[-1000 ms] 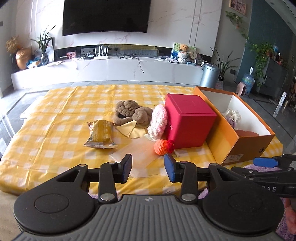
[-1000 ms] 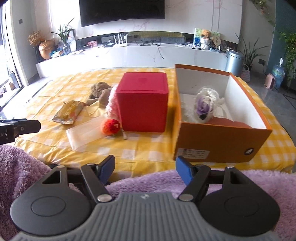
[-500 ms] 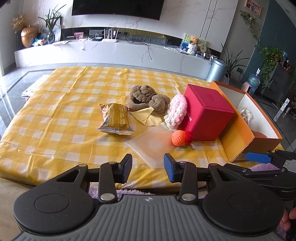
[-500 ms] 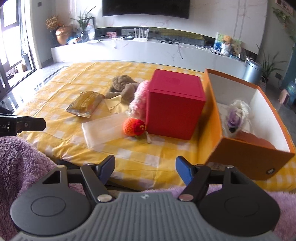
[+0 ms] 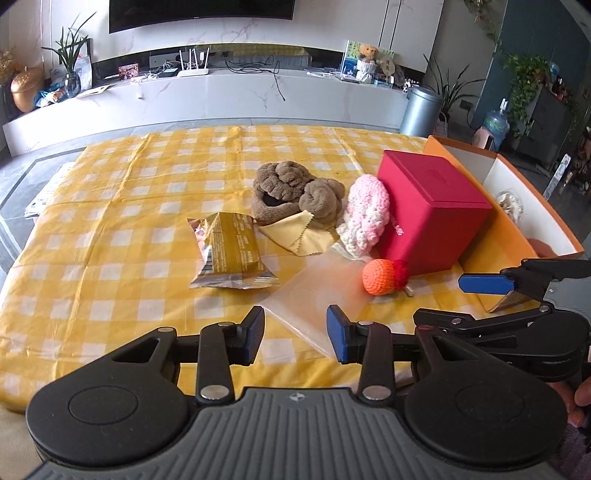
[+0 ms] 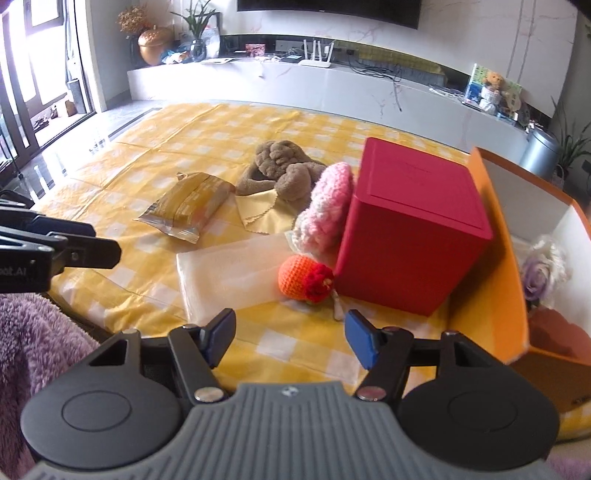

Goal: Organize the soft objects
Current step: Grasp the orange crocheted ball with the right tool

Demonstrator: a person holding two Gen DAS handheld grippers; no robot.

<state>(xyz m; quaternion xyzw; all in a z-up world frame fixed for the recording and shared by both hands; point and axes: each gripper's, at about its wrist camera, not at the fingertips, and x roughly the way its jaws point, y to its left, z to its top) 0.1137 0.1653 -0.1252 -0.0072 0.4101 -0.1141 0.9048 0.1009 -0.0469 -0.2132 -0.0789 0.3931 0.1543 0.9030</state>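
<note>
Beyond the hand-held gripper, a yellow checked cloth covers the bench. Further off, a long white TV shelf runs along the marble wall, under a dark television. A white router sits on the shelf, with a gold pot far to the left. Off to the right, a silver bin stands on the floor beside a leafy plant.

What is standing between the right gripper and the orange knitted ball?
Nothing visible. The right gripper has open jaws facing the orange knitted ball, with only tablecloth and a clear plastic sheet between. The red box stands just right of the ball.
</note>
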